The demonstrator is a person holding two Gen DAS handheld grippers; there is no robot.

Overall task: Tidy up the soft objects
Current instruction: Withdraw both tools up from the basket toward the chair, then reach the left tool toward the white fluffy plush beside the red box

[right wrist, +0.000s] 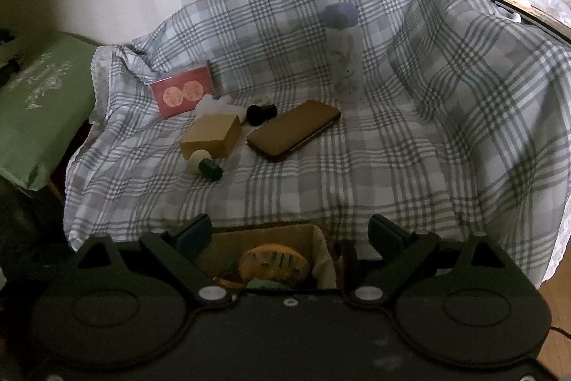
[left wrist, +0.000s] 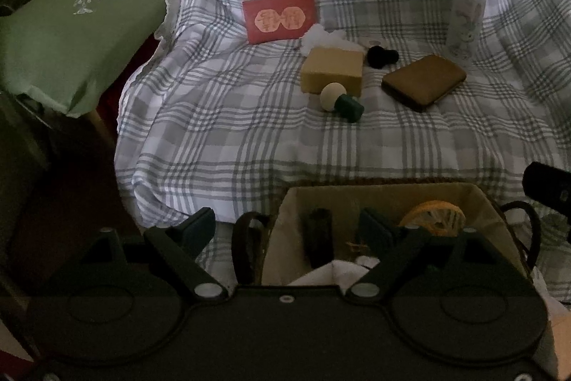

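A cloth-lined basket (left wrist: 389,193) stands at the near edge of the plaid cover. It holds an orange striped plush (left wrist: 433,218), a dark cylinder (left wrist: 317,238) and some white cloth (left wrist: 342,274). My left gripper (left wrist: 285,225) hangs open over the basket's left side, with nothing pressed between its fingers. In the right wrist view my right gripper (right wrist: 291,232) stands open over the same basket (right wrist: 323,245), and the orange plush (right wrist: 273,261) lies below it beside something green (right wrist: 264,282). A cream-and-green soft toy (left wrist: 342,100) lies farther back on the cover.
On the plaid cover (left wrist: 249,138) sit a red box (left wrist: 280,18), a yellow tissue box (left wrist: 332,70), a black object (left wrist: 382,56), a brown pouch (left wrist: 424,83) and a purple-capped bottle (left wrist: 465,20). A green cushion (left wrist: 71,34) is at left. A dark object (left wrist: 546,188) juts in at right.
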